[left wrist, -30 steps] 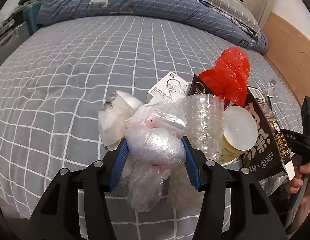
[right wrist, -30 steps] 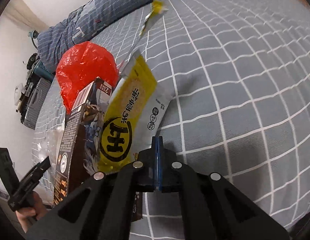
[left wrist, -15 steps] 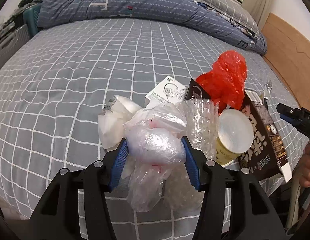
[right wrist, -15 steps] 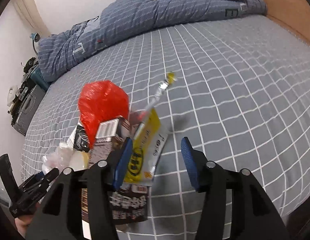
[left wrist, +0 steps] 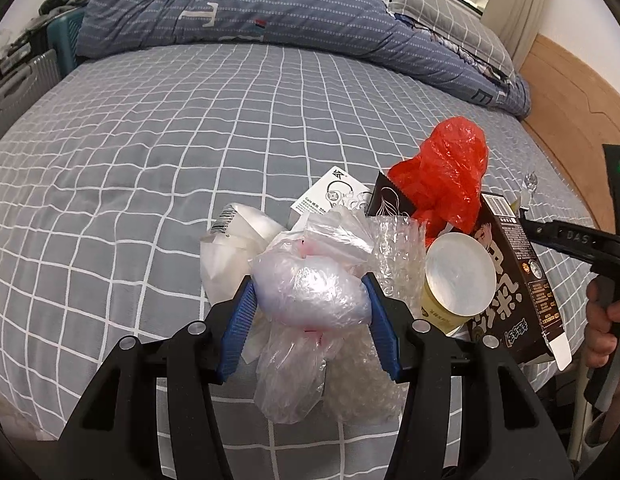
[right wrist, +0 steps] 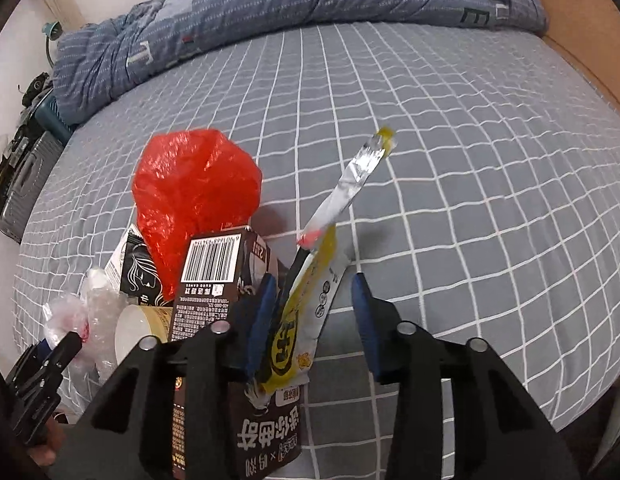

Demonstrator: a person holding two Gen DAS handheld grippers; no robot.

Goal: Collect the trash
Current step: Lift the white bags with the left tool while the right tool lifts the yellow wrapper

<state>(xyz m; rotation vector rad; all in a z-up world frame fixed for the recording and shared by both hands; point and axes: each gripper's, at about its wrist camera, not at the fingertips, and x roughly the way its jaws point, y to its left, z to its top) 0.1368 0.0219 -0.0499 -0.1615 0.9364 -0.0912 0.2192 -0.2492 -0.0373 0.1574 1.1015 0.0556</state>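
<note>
A heap of trash lies at the near edge of the grey checked bed [left wrist: 190,128]. My left gripper [left wrist: 308,300] is shut on a crumpled clear plastic bag [left wrist: 310,292]. Behind it lie white wrappers [left wrist: 230,240], bubble wrap [left wrist: 398,248], a yellow cup [left wrist: 458,276], a red plastic bag [left wrist: 446,176] and a dark carton [left wrist: 522,288]. My right gripper [right wrist: 314,308] is open. A yellow snack wrapper [right wrist: 306,316] lies between its fingers, on the dark carton [right wrist: 214,280], with a silver strip [right wrist: 350,188] sticking up. The red bag [right wrist: 194,192] is to the left.
A blue quilt [left wrist: 250,4] and a checked pillow [left wrist: 442,16] lie at the head of the bed. A wooden bed frame [left wrist: 570,112] runs along the right. A suitcase [left wrist: 22,80] and clutter stand off the left side.
My right gripper opened and let go of the yellow wrapper, then drew back and lifted. The left gripper kept its hold on the clear bag.
</note>
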